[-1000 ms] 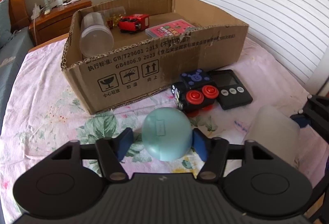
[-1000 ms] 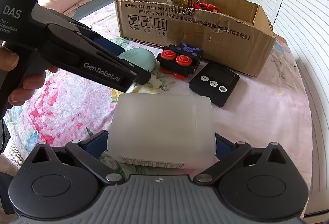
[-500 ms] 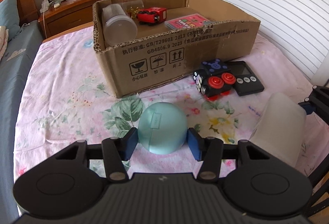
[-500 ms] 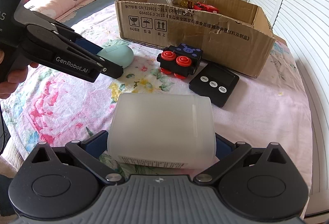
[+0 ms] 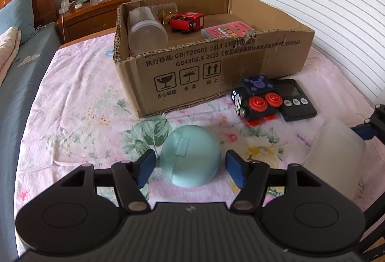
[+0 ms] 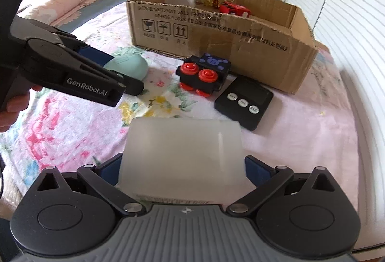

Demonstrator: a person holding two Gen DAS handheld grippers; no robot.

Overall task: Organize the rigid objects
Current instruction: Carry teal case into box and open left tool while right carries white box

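Nearest, the right gripper [image 6: 182, 165] has its jaws clenched on a frosted white container [image 6: 182, 156]. The left gripper [image 5: 190, 163] has jaws released, pads flanking but apart from a teal egg-shaped object [image 5: 190, 156] on the floral bedspread [image 5: 79, 112]. Farther, a black-and-red toy [image 5: 256, 100] touches a black timer [image 5: 296, 100] before the cardboard box [image 5: 211, 69]

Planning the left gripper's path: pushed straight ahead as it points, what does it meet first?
The pale blue egg-shaped case lying between the open jaws; beyond it, probably the cardboard box front wall.
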